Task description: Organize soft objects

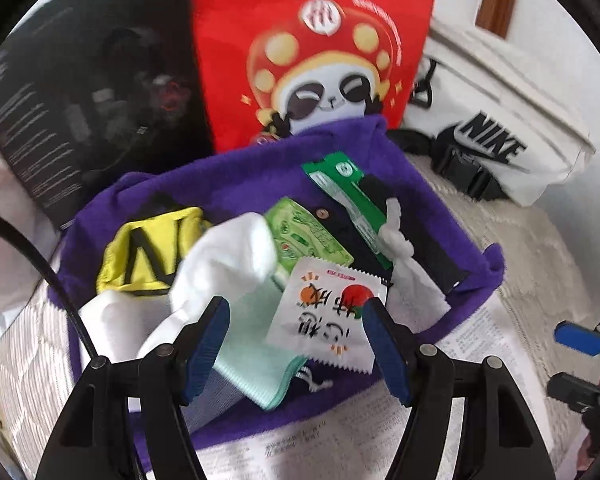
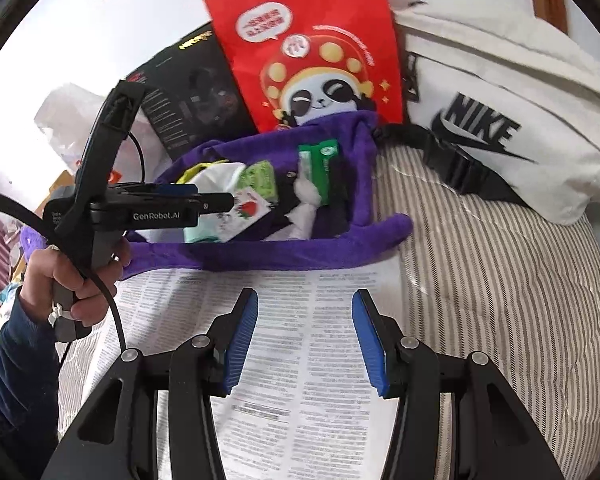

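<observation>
left wrist view: a white bag point(image 1: 512, 120) at upper right reads "nike". the purple fabric bin point(image 1: 432, 196) fills mid frame, long axis running lower left to upper right, holding a white sock point(image 1: 228, 264) and a white sachet point(image 1: 328, 312). the left gripper point(image 1: 296, 344) hovers over them, jaws spread, pinching nothing.

right wrist view: the left gripper's body reads "genrobot.ai". the right gripper point(image 2: 305, 340) at bottom centre has jaws spread, empty, over a printed sheet point(image 2: 300, 320).

- The left gripper point(image 1: 296, 344), black-armed with blue ribbed pads, is held tilted downward over the purple fleece basket point(image 1: 476, 276); its jaws are spread, and nothing is pinched.
- It is gripped by a hand point(image 2: 74, 280) in a dark blue sleeve point(image 2: 16, 360).
- The right gripper point(image 2: 305, 340) is held near the basket's front wall, jaws apart and empty.
</observation>
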Demonstrator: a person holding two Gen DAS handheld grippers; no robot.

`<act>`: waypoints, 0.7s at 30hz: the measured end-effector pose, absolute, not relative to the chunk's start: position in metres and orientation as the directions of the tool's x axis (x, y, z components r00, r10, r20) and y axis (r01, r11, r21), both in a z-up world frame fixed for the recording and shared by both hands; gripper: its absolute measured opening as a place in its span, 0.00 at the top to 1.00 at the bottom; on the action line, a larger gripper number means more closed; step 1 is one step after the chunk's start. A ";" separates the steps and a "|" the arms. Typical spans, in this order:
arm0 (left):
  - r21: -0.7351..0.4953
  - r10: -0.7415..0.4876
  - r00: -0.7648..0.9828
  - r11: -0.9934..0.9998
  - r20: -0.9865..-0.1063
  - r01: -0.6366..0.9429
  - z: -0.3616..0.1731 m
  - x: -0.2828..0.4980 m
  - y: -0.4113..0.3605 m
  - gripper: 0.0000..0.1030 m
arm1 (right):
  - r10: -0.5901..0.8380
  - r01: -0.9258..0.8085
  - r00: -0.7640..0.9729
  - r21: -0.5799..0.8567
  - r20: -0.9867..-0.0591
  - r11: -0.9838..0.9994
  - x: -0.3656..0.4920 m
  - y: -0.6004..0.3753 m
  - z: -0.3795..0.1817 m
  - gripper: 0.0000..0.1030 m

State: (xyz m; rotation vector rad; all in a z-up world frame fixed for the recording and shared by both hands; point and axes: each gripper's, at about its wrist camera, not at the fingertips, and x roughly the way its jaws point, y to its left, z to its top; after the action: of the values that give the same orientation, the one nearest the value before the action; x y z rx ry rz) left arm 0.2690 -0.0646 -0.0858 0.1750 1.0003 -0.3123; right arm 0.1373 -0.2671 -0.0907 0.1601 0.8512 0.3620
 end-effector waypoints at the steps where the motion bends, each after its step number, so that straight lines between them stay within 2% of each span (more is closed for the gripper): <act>1: -0.008 -0.184 0.509 0.945 -0.841 0.327 -0.080 0.264 -0.059 0.35 | 0.373 -0.255 0.605 0.273 -0.704 0.928 0.135 -0.264 -0.087 0.52; 4: -0.023 -0.190 0.531 0.952 -0.826 0.305 -0.068 0.247 -0.047 0.35 | 0.370 -0.265 0.610 0.260 -0.701 0.928 0.128 -0.255 -0.078 0.52; 6: -0.026 -0.189 0.551 0.957 -0.812 0.290 -0.056 0.230 -0.037 0.30 | 0.361 -0.266 0.614 0.246 -0.702 0.932 0.125 -0.249 -0.072 0.52; 8: -0.032 -0.190 0.567 0.961 -0.801 0.276 -0.045 0.213 -0.026 0.23 | 0.351 -0.270 0.620 0.230 -0.701 0.935 0.120 -0.243 -0.067 0.52; 11: -0.046 -0.198 0.594 0.964 -0.779 0.260 -0.025 0.182 -0.016 0.18 | 0.345 -0.275 0.623 0.216 -0.702 0.937 0.112 -0.234 -0.058 0.52; 13: -0.035 -0.186 0.612 0.968 -0.769 0.249 -0.015 0.165 -0.012 0.08 | 0.345 -0.282 0.625 0.210 -0.700 0.936 0.106 -0.227 -0.053 0.52; 17: -0.002 -0.141 0.644 0.978 -0.752 0.211 0.002 0.131 -0.004 0.06 | 0.335 -0.306 0.639 0.170 -0.692 0.937 0.093 -0.212 -0.040 0.52; 21: -0.033 -0.137 0.662 0.986 -0.737 0.166 0.013 0.107 0.004 0.03 | 0.325 -0.313 0.650 0.147 -0.687 0.938 0.080 -0.202 -0.026 0.51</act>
State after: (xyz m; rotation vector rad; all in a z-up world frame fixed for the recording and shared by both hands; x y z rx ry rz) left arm 0.1071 0.0037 0.0132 0.0378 0.8303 -0.1711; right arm 0.0796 -0.2024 -0.0263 0.0154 0.7840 0.3622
